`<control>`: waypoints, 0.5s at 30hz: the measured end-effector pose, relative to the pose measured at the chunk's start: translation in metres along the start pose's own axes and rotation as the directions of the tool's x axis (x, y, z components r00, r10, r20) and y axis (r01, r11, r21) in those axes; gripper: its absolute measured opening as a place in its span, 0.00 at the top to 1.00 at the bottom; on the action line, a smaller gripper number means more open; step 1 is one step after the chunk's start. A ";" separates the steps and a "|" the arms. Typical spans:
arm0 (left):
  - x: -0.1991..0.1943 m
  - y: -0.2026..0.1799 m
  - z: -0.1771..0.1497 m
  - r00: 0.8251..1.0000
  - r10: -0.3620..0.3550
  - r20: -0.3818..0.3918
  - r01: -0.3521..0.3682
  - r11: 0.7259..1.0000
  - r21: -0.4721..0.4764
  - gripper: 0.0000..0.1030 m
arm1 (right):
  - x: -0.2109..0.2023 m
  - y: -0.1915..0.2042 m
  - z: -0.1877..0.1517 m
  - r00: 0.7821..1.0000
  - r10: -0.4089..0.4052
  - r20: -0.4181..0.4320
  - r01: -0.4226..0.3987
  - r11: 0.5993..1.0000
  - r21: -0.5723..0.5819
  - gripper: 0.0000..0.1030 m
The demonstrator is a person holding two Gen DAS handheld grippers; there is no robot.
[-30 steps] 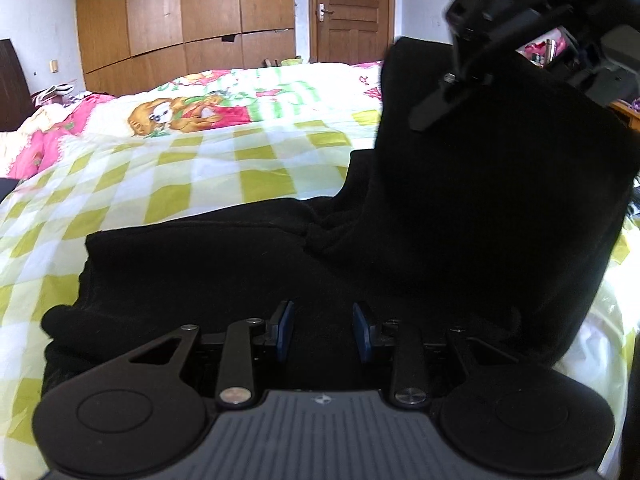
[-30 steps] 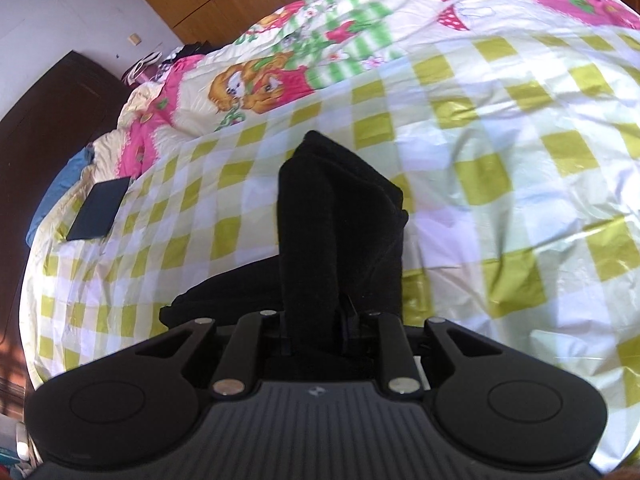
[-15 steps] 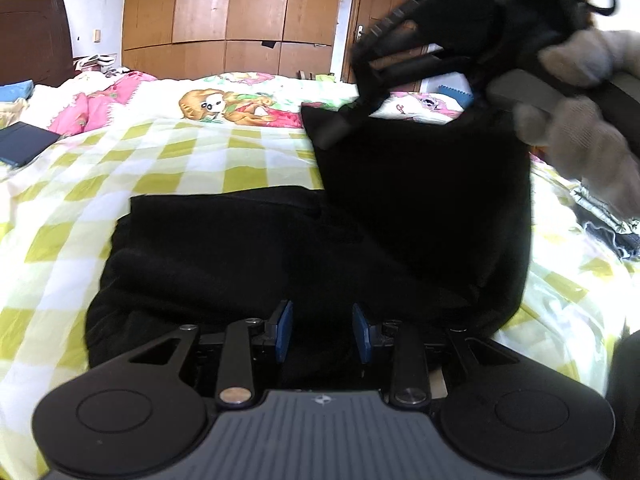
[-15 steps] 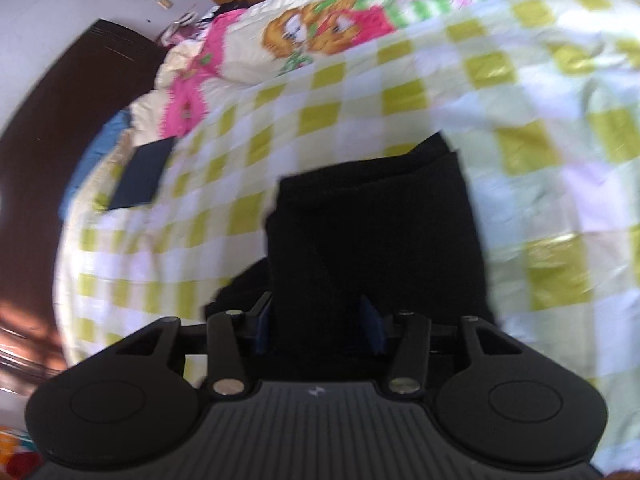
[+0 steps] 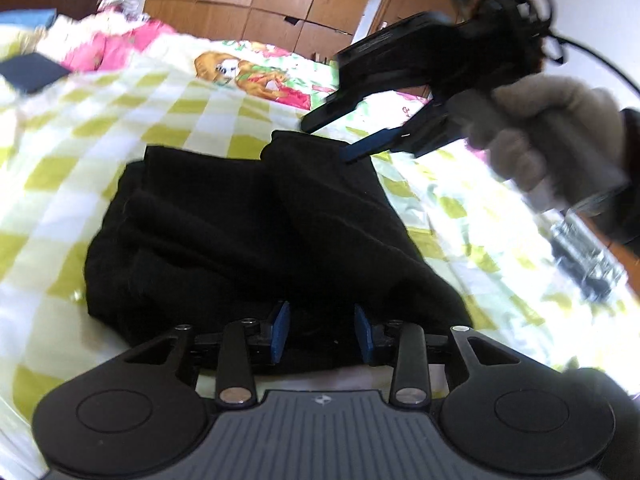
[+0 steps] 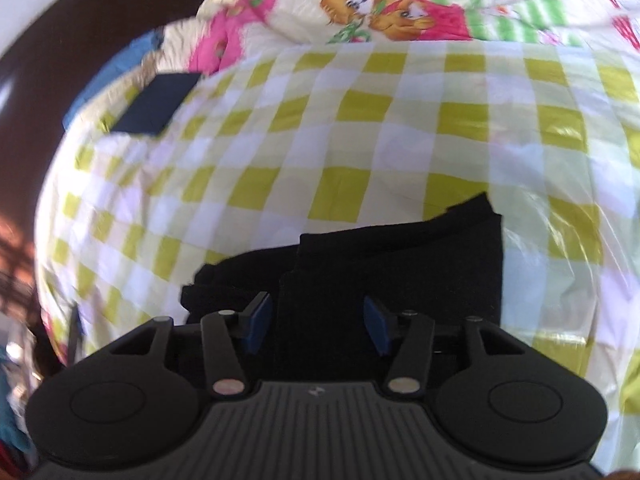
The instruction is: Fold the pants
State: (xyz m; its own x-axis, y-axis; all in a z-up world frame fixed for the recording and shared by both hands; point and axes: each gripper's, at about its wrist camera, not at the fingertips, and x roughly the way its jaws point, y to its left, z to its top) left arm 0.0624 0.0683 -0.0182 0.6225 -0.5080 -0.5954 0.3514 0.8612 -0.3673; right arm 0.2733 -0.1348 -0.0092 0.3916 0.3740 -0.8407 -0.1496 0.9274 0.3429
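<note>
Black pants (image 5: 240, 220) lie folded in a thick bundle on the yellow-checked bed sheet (image 5: 80, 152). My left gripper (image 5: 322, 334) sits at the bundle's near edge with cloth between its blue pads (image 5: 280, 332); its jaws are opening slightly. My right gripper (image 5: 340, 136), held by a grey-gloved hand (image 5: 540, 136), hovers just above the far right corner of the pants, holding nothing. In the right wrist view the right gripper (image 6: 318, 326) has its jaws opening wide over the flat top layer of the pants (image 6: 400, 264), pads clear of the cloth.
A dark blue flat item (image 6: 156, 104) lies at the far left of the bed. A pink and cartoon-bear quilt (image 6: 380, 4) covers the far side. Wooden wardrobe doors (image 5: 260, 0) stand behind the bed. The sheet spreads bare left of the pants.
The right gripper brought the raised half of the pants down onto the lower half and let go, its jaws spreading. The left gripper rolled and shifted, staying at the near edge.
</note>
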 end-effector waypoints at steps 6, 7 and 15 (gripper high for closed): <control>-0.001 -0.014 0.007 0.999 -0.048 0.023 0.047 0.999 0.014 0.47 | 0.027 0.038 -0.001 0.984 -0.164 -0.073 0.147 0.971 -0.191 0.44; -0.002 -0.016 0.009 0.998 -0.059 0.028 0.059 0.998 0.011 0.44 | 0.029 0.041 -0.002 0.978 -0.197 -0.076 0.175 0.958 -0.226 0.44; 0.019 -0.027 0.019 1.000 0.019 -0.005 -0.019 1.000 -0.017 0.33 | 0.048 0.065 -0.009 0.939 -0.319 -0.131 0.248 0.889 -0.385 0.35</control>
State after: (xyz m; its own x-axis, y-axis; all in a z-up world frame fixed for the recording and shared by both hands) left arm 0.0785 0.0353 -0.0059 0.6254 -0.4918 -0.6058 0.3276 0.8701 -0.3681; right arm 0.2748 -0.0566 -0.0313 0.2961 0.0561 -0.9535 -0.3855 0.9204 -0.0656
